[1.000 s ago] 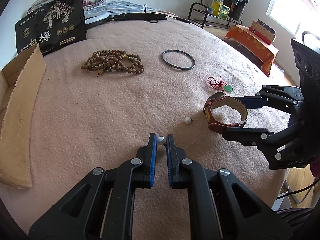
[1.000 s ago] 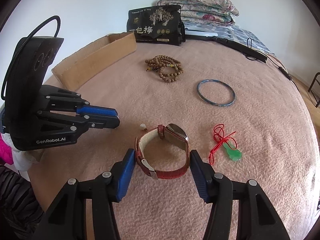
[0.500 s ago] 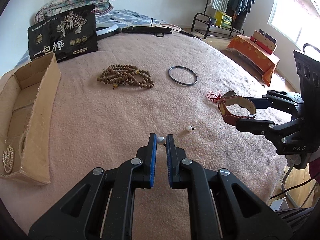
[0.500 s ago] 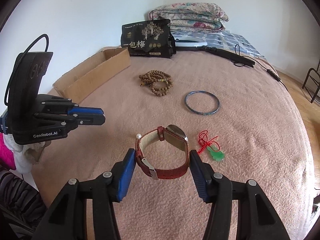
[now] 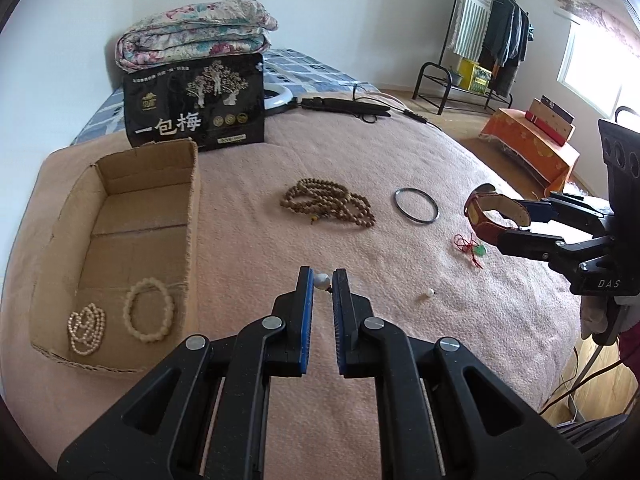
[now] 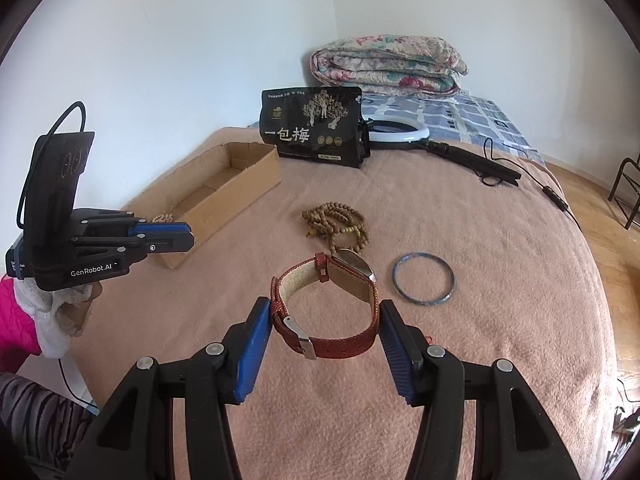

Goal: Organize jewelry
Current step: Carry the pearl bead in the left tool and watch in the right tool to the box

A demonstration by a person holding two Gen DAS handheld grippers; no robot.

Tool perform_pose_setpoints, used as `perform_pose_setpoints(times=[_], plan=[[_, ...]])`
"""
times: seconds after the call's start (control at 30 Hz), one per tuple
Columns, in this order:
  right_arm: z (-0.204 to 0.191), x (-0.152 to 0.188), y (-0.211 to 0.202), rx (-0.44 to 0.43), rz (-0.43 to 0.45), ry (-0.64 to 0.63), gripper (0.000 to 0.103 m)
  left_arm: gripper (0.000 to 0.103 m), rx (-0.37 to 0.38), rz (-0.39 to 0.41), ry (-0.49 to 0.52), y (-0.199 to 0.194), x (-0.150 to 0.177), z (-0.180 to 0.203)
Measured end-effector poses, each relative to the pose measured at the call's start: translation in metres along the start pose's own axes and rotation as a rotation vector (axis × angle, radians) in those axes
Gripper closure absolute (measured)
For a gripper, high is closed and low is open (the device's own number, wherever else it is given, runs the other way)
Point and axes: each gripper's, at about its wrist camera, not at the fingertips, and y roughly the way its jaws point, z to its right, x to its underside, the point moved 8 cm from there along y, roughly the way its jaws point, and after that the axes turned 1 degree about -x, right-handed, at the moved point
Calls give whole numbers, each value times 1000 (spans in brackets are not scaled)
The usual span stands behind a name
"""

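At lower centre, left gripper [image 5: 322, 281] pinches a pearl earring [image 5: 322, 281], now raised; right gripper [image 6: 324, 318] clamps the watch [image 6: 326, 304], lifted, hiding the red-corded pendant [image 6: 429, 337].

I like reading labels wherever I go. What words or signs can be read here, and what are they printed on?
"一包梅": in big white characters on the black pouch.
"GenRobot.AI": on the body of the left gripper.
"DAS": on the body of the right gripper.
The small print and the round gold seals on the pouch are too small to read.
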Motion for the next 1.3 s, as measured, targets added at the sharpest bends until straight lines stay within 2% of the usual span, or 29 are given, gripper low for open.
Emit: perform_pose_setpoints(times=[0.37,0.77,1.3], plan=[[-43,-62,29,-48,41,-54,47,96,-94,63,-86,-30,-22,-82],[-84,-114,78,-71,53,-64,47,96,-194,75,-198,-30,-26,-155],[-113,-140,141,-98,33,-57,47,96,-242,70,-234,-10,-31,-189]])
